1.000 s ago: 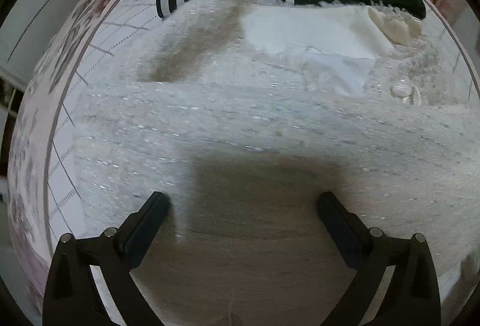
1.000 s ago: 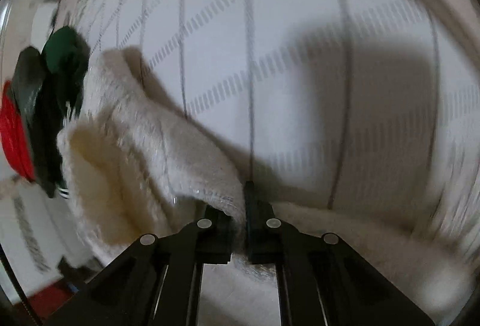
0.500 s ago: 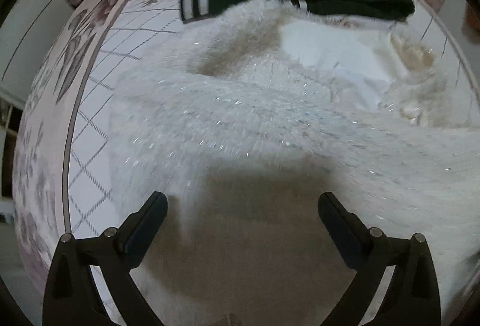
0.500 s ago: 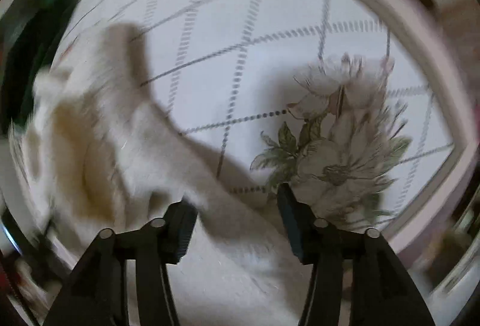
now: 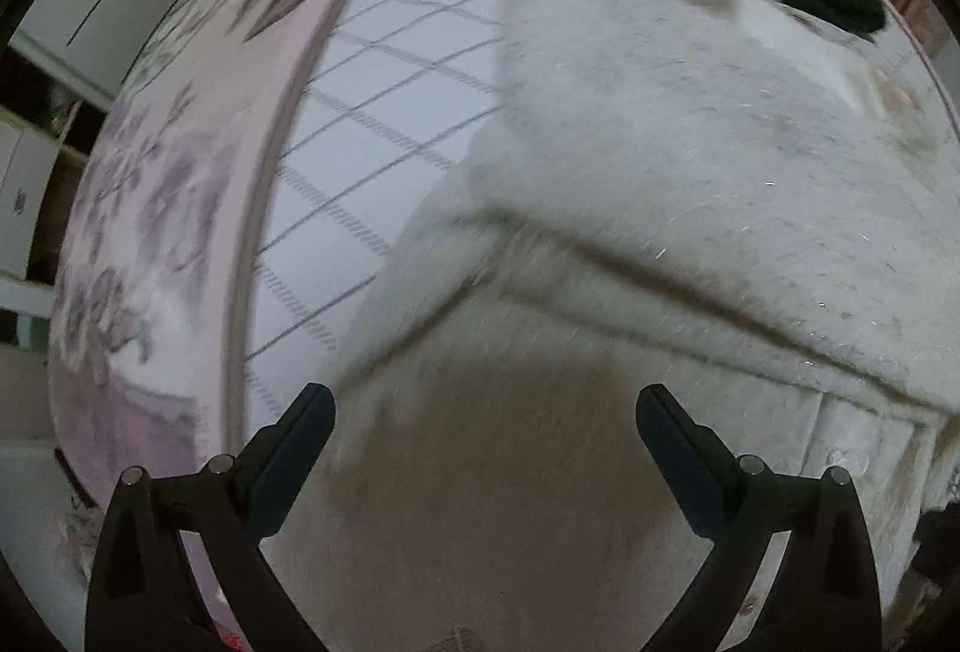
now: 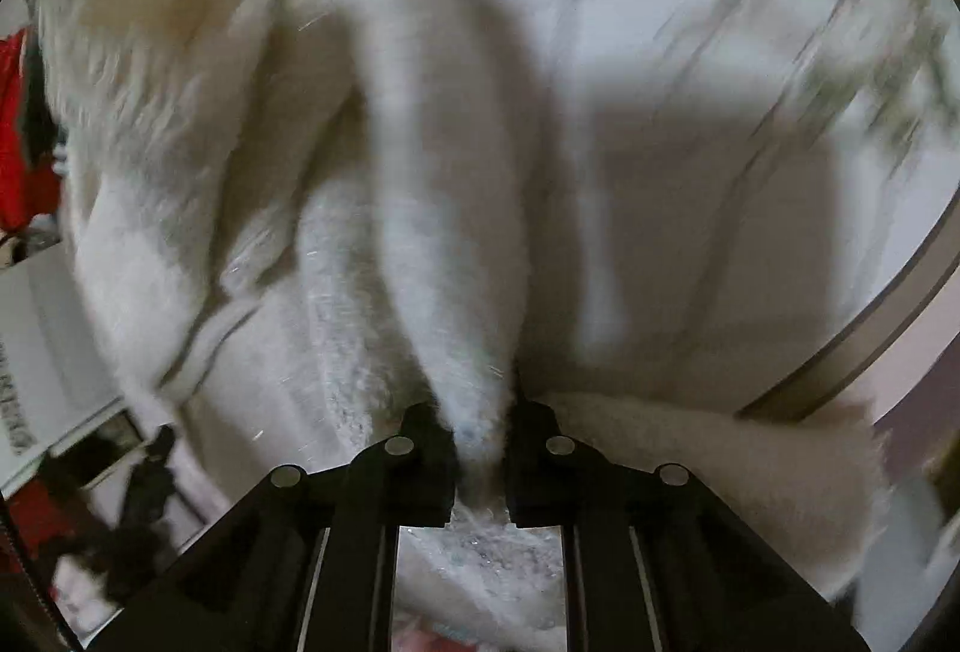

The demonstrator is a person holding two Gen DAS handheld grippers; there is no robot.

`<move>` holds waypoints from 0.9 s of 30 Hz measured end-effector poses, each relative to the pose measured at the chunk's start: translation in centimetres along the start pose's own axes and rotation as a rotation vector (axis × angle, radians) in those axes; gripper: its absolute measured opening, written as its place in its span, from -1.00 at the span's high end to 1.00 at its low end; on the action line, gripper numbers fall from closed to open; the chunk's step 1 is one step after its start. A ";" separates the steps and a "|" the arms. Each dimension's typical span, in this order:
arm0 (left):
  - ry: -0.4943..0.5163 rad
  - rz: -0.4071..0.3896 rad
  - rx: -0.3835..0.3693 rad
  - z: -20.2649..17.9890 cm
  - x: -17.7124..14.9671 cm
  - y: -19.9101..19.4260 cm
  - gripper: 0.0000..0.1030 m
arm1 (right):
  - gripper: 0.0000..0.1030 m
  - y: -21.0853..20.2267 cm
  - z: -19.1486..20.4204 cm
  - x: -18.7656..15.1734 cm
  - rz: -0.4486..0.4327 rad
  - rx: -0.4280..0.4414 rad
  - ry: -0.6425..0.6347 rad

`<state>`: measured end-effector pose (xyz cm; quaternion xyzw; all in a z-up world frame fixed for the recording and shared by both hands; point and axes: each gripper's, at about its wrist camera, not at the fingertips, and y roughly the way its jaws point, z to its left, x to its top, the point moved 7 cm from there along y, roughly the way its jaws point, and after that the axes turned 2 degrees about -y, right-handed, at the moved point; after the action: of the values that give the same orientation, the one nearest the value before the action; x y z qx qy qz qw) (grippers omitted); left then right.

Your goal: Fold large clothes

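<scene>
While the left gripper (image 5: pixel 485 433) hangs with its jaws wide apart and empty over the white fluffy coat (image 5: pixel 690 160), that coat lies bunched on a checked bedspread (image 5: pixel 384 100) with a flowered border. To the right, the right gripper (image 6: pixel 485 427) has just been closing and now pinches a fold of the coat. Only a thin bit of fur seems caught, so a quick pull may slip it free.
</scene>
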<state>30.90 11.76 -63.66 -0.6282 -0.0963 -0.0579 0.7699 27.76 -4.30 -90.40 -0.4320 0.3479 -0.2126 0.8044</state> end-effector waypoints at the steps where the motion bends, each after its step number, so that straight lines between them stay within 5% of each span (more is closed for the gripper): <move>1: -0.013 -0.004 0.008 0.8 0.1 -0.1 -1.00 | 0.77 0.6 1.0 -0.9 0.023 0.017 -0.009; 4: -0.031 -0.010 0.017 1.8 0.4 -0.3 -1.00 | 0.76 0.6 2.4 -1.3 0.034 -0.072 -0.077; 6: -0.040 -0.023 0.016 1.6 0.5 -0.8 -1.00 | 0.69 -0.7 0.3 -1.0 0.011 -0.268 -0.101; 8: -0.047 -0.036 0.007 0.7 0.3 -1.7 -1.00 | 0.30 -1.4 -2.8 -1.3 0.074 -0.408 -0.103; 9: -0.049 -0.045 0.003 0.3 0.2 -2.2 -1.00 | 0.15 -1.8 -3.5 -1.6 0.116 -0.398 -0.103; 12: -0.037 -0.079 0.023 -2.1 -0.9 -4.2 -1.00 | 0.11 -3.6 -3.1 -1.6 0.155 -0.378 -0.145; 15: -0.033 -0.095 0.078 -4.5 -2.6 -5.4 -1.00 | -0.29 -7.0 1.7 0.9 -0.001 -0.358 -0.318; 18: -0.042 -0.066 0.128 -7.0 -4.8 -5.5 -1.00 | -0.34 -7.3 5.4 3.6 -0.071 -0.326 -0.500; 20: -0.060 -0.047 0.174 -8.7 -6.2 -4.7 -1.00 | -0.06 -5.7 7.0 6.2 -0.071 -0.329 -0.613; 21: -0.054 -0.027 0.216 -9.6 -7.0 -3.9 -1.00 | 0.89 -6.0 4.6 6.5 -0.084 -0.322 -0.628; 25: -0.069 0.079 0.269 -11.6 -9.7 0.1 -1.00 | 0.82 -5.8 -0.8 11.2 -0.017 -0.113 -0.281; 27: -0.105 0.084 0.281 -11.6 -10.5 0.9 -1.00 | 0.81 -5.4 -0.7 11.9 0.034 -0.094 -0.331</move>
<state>21.77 0.31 -69.05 -0.5198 -0.1172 0.0216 0.8459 34.96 -15.22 -90.57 -0.4922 0.2275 -0.1085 0.8332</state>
